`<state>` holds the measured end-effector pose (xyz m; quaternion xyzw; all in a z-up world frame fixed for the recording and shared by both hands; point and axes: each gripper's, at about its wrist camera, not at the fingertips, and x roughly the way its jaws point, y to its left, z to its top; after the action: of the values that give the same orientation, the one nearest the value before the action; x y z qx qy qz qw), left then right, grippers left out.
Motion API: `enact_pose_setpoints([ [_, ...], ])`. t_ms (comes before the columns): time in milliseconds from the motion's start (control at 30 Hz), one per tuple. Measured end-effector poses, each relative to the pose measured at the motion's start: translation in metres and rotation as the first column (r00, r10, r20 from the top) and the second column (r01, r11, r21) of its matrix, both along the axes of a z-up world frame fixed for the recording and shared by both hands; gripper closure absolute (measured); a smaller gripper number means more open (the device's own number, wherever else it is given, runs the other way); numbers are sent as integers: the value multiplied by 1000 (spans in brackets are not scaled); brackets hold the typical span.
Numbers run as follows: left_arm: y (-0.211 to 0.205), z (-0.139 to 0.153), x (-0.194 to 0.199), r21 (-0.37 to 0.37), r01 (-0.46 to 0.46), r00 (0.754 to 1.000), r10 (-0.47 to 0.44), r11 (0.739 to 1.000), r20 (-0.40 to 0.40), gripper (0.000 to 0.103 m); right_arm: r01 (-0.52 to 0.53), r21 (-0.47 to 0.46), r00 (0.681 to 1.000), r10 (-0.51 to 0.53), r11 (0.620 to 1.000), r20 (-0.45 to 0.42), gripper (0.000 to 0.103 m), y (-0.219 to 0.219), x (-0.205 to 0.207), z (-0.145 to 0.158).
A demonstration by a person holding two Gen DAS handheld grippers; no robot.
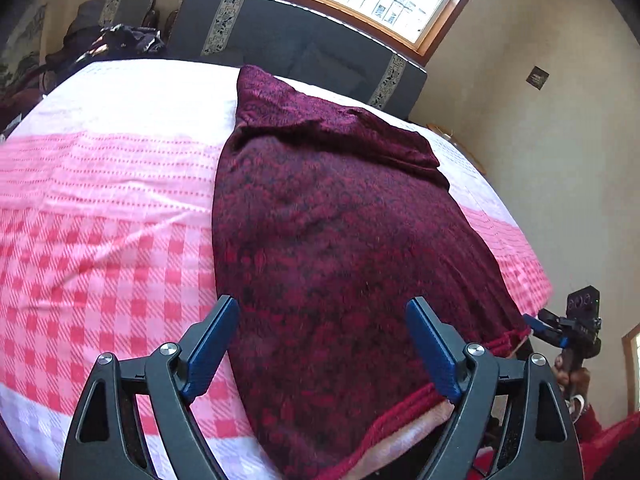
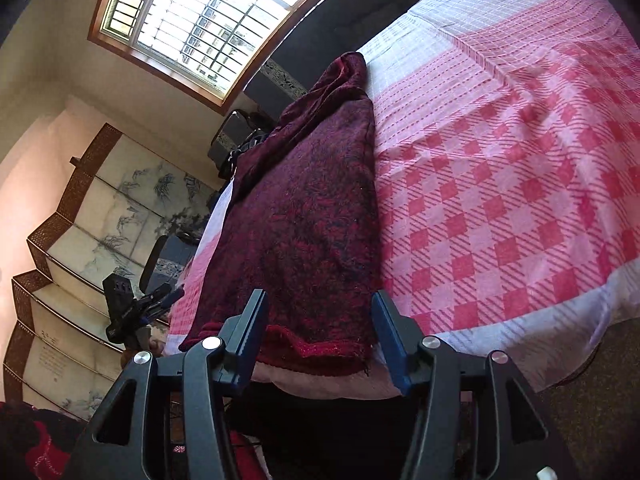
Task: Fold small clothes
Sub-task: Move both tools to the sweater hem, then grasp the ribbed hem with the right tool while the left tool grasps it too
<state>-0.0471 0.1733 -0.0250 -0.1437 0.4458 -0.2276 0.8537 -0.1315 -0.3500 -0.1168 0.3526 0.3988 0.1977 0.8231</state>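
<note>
1 dark red patterned garment [image 1: 320,216] lay lengthwise on the bed, running from the near edge toward the headboard [image 1: 280,36], already doubled into a long narrow strip with a sleeve or flap turned over near its far end. Its knit looked soft and limp, with a fuzzy nap and a brighter red ribbed hem [image 2: 316,350] hanging just over the mattress edge. Judging from the way it sagged into the bedding, it would probably be light, drape freely and hold no shape of its own, so any lifted part would likely droop and drag the rest. The nap should give the pads grip rather than slip. The hem corners at the near edge seemed the best places to take hold, since the layers ended there and could be pinched together.

The left gripper [image 1: 324,344] hovered over the near end of the cloth with its jaws spread wide and nothing between them. The right gripper [image 2: 318,340] was likewise wide open, its 2 blue fingers [image 2: 252,336] straddling the hem without pinching it; whether they touched the fabric could not be told.

Beneath lay a pink and white checked bedspread [image 1: 100,240], lightly wrinkled. Beyond were a barred window [image 2: 192,28], a painted folding screen [image 2: 100,208], and dark clutter [image 1: 120,40] beside the headboard.
</note>
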Motion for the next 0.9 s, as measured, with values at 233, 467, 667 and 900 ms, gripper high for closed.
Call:
enact_pose_setpoints([
  [233,18,-32,-36,-190,2,987,-33,982,-159,18,-41,18,999,42,999,-27,51,17,5,-13],
  [467,39,-48,-49,-405,-112,967,6,907,-254,18,-50,53,998,52,997,-37,52,27,13,-16],
  [667,57,-49,-60,-444,-198,951,60,874,-304,18,-48,89,998,52,995,-43,54,26,13,-20],
  [900,28,-50,-53,-431,-129,940,-28,893,-340,18,-59,96,995,66,994,-70,54,27,20,-20],
])
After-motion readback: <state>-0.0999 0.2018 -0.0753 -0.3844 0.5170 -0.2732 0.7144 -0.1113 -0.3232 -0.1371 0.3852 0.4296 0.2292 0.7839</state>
